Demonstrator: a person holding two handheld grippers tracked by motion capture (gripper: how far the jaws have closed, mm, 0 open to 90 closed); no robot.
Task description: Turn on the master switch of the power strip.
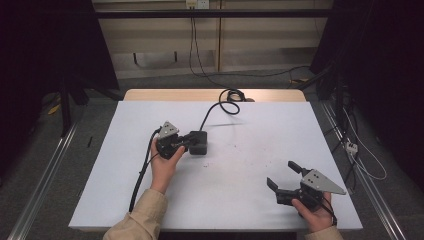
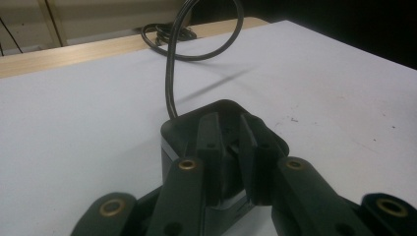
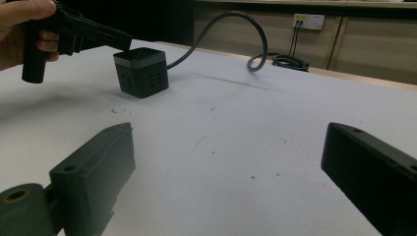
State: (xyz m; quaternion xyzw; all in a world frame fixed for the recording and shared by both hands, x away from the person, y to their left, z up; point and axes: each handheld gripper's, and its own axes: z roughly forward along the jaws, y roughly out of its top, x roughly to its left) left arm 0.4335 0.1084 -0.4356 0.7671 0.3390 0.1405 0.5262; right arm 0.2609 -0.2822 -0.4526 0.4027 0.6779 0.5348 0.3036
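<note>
High view: my left tongs [image 1: 186,145] nearly clenched atop the black socket cube [image 1: 199,143] mid-desk [image 1: 250,200], grip unclear, right tongs [image 1: 284,175] released and idle, cube not lifted.

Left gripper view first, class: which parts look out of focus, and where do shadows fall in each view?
Left gripper view: jaws near the lens are soft; the cable casts a thin streak shadow. Right gripper view: a faint shadow lies beside the black cube. High view: even light, dark surroundings.
</note>
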